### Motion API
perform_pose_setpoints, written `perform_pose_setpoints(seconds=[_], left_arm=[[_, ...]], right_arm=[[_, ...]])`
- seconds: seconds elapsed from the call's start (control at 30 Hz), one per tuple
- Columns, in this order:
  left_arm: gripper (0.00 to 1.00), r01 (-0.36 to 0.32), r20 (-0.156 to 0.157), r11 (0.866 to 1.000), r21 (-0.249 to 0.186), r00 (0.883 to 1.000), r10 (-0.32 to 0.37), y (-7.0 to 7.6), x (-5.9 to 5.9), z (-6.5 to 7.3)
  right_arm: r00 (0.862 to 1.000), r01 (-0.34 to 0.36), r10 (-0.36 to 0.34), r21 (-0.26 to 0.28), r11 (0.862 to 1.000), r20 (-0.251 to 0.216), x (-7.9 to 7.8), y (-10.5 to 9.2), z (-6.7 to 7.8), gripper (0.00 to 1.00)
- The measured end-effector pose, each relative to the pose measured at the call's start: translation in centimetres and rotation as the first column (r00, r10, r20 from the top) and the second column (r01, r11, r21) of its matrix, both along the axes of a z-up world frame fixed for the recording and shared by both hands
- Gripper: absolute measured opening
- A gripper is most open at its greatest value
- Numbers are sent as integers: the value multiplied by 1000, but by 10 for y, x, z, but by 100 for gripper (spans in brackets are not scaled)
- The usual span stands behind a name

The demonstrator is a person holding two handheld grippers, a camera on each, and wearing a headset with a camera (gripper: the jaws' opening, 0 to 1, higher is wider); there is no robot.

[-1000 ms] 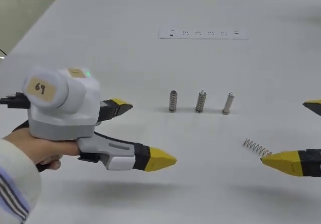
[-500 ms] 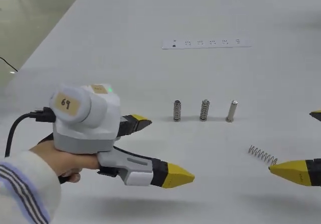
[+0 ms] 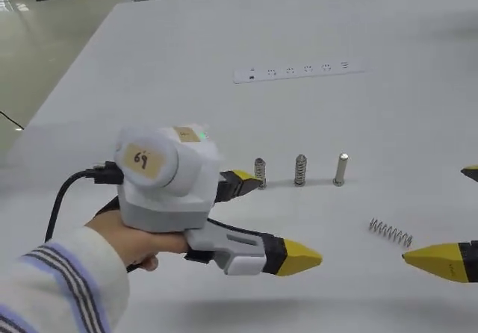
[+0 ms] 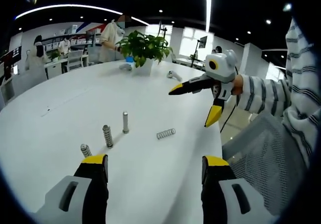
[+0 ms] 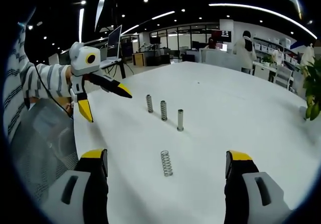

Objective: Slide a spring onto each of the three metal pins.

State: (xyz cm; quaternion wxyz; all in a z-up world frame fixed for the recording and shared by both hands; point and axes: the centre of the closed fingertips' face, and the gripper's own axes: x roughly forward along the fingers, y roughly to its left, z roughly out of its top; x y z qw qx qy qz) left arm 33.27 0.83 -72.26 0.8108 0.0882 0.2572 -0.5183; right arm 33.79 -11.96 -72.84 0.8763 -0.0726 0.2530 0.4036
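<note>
Three metal pins stand in a row on the white table. The left pin [image 3: 259, 170] and the middle pin [image 3: 300, 169] each carry a spring; the right pin [image 3: 341, 169] is bare. A loose spring [image 3: 390, 232] lies flat in front of the bare pin [image 5: 180, 119], also seen as the loose spring [image 5: 165, 162] between my right jaws and further off [image 4: 166, 133]. My left gripper [image 3: 280, 218] is open and empty, its far tip close to the left pin. My right gripper [image 3: 441, 215] is open and empty, just right of the loose spring.
A white power strip [image 3: 299, 70] lies flat at the back of the table [image 3: 187, 64]. A potted plant [image 4: 143, 45] stands far along the table. A mesh chair back [image 4: 261, 148] sits by the table edge. People sit at desks in the background.
My left gripper has moved right toward the pins, so its far tip now sits by the left pin. The head camera has shifted. The right gripper and loose spring stay put.
</note>
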Motion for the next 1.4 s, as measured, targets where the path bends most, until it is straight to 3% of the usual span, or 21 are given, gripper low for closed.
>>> perform_pose_setpoints(seconds=[0.17,0.37,0.5,0.63,0.93,1.07,1.23,1.4], left_arm=[[70,39,9,999,6,999,-39,-15,8,3],[63,124,49,991,45,991,-127,-34,17,4],[61,156,43,986,53,987,-158,-43,23,5],[56,204,45,976,80,977,-208,-51,23,0],[51,261,53,961,92,962,-266,-68,25,-8],[47,299,39,947,116,951,-305,-74,22,-17],[40,299,32,948,108,952,-304,-82,25,-21],[34,339,56,933,124,936,-347,-91,21,-26]], right_arm=[[1000,11,-11,-9,1000,-7,-3,-5,-3,96],[1000,16,-16,-2,1000,-7,-6,-5,-2,95],[999,25,-25,0,1000,-23,-8,-6,-4,95],[999,24,-24,1,1000,-28,-10,-6,-7,95],[999,27,-27,-8,1000,-36,-14,-6,-10,94],[999,38,-38,0,999,-39,-13,-6,-9,94],[998,34,-34,-14,999,-43,-14,-6,-11,93],[998,39,-40,-20,999,-50,-15,-7,-12,92]])
